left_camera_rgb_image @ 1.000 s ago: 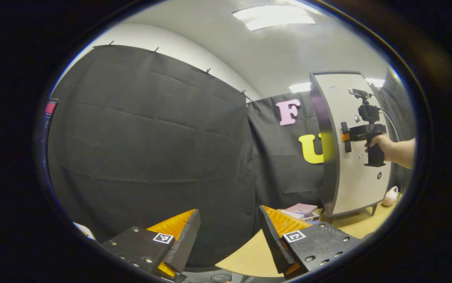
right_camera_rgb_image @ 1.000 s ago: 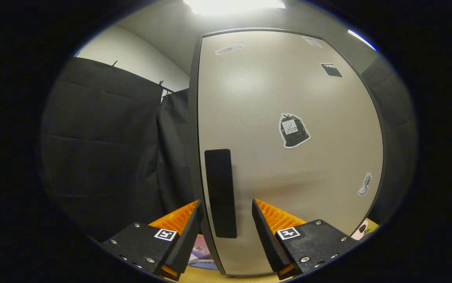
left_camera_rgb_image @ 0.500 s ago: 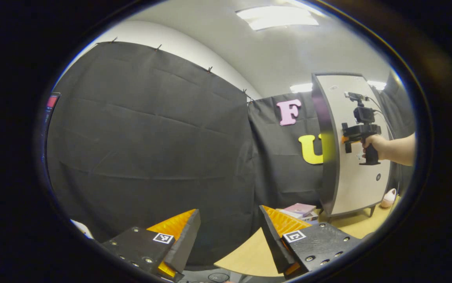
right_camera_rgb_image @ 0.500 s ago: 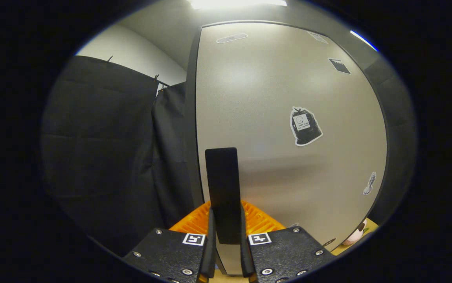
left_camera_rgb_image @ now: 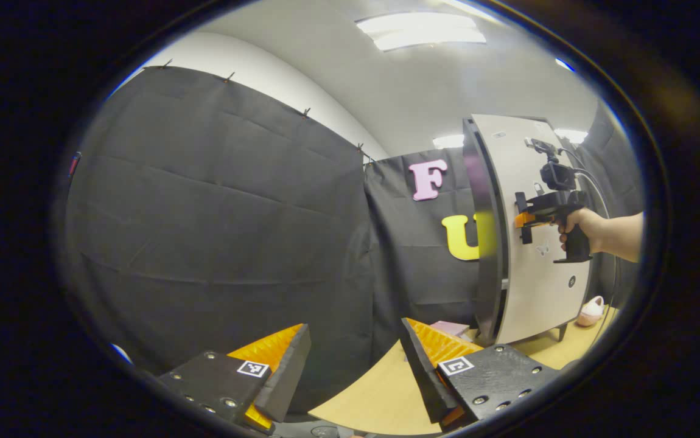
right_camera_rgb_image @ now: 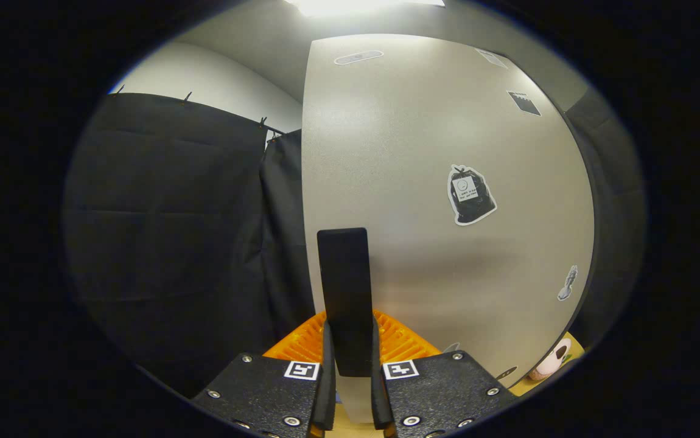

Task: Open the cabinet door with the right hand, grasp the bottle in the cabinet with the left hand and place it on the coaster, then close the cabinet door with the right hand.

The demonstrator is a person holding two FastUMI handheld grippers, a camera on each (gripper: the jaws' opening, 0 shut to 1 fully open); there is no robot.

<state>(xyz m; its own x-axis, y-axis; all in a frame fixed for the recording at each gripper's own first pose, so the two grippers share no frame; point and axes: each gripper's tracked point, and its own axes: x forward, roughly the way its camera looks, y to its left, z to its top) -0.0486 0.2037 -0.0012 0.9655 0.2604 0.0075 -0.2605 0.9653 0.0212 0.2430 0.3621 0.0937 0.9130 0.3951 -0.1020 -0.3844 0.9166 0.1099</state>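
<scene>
**Right hand-held gripper clamped on the cabinet handle, door ajar**

Cabinet first: a tall pale-grey cabinet door [right_camera_rgb_image: 447,182] with a dark edge stands straight ahead of the right hand-held gripper [right_camera_rgb_image: 349,389] in the right gripper view. In the left gripper view the same door [left_camera_rgb_image: 532,286] stands far ahead and to the right of the left hand-held gripper [left_camera_rgb_image: 356,371], swung a little off the dark cabinet body [left_camera_rgb_image: 483,243], so a narrow gap shows along its near edge. The cabinet's inside is hidden from both cameras, so the bottle's place cannot be told.

A light wooden desk [left_camera_rgb_image: 380,395] lies beneath and ahead of the left hand-held gripper, and the cabinet stands on short legs at its far end.

The flat black upright handle [right_camera_rgb_image: 343,298] on the door rises from between the right hand-held gripper's fingers, which are closed almost fully, both pressing its lower end. In the left gripper view that gripper [left_camera_rgb_image: 523,219] shows from the side at the door, held by a hand [left_camera_rgb_image: 575,222] with a bare forearm.

The left hand-held gripper is wide open and holds nothing, its fingers apart above the desk's near edge.

A small pink flat object [left_camera_rgb_image: 450,328] lies on the desk near the cabinet's foot. A small pink-and-white rounded object [right_camera_rgb_image: 554,360] sits low to the right of the door, also seen in the left gripper view [left_camera_rgb_image: 590,311].

A black bag-shaped sticker [right_camera_rgb_image: 470,196] sits on the door, up and right of the handle.
</scene>
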